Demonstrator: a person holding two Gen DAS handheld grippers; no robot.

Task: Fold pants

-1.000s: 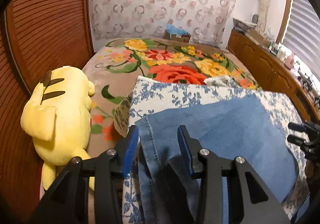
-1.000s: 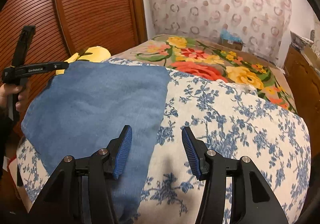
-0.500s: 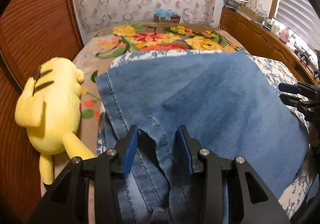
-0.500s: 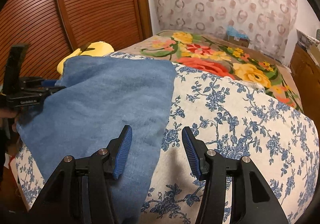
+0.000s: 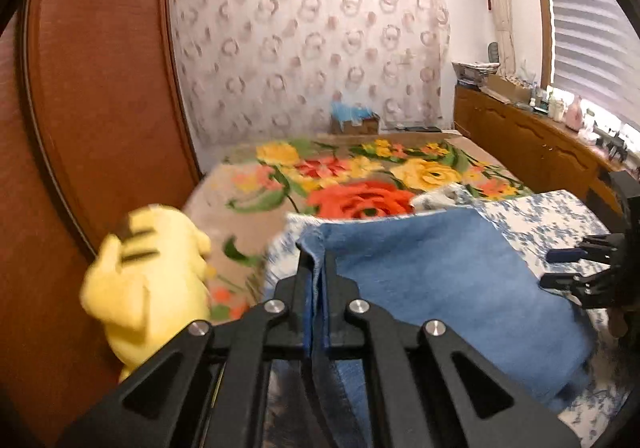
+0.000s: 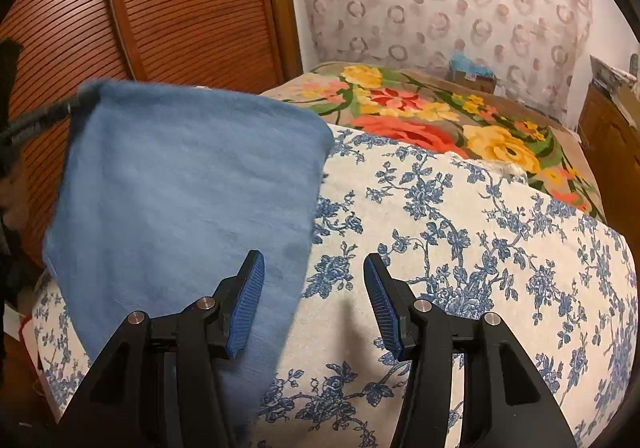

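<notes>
Bed (image 6: pixel 500 248): covered by a blue-floral quilt (image 6: pixel 460 232), with a flowered blanket (image 5: pixel 360 176) beyond it. A yellow plush (image 5: pixel 152 284) lies at the bed's edge near the wooden door (image 6: pixel 168 8).

Pants (image 6: pixel 184 200): blue denim, lying on the quilt's near-left part, one corner lifted clear of the bed. The visible panel is a single broad rectangle; judged already folded at least once, though layers cannot be counted from here.

Left gripper (image 5: pixel 316 280): jaws have just been closing and are now clamped tight on the hemmed edge of the pants, cloth pinched between the pads. From the right wrist view that corner hangs raised at the upper left, fabric sloping down from it.

Right gripper (image 6: pixel 312 300): jaws about half open, holding nothing, hovering over the pants' near right edge and the quilt.

Status: mid-task, judged. Corner secured for the next fold; carrying it across, laying it flat and smoothing are left. The right gripper's matching grip is not yet made.
</notes>
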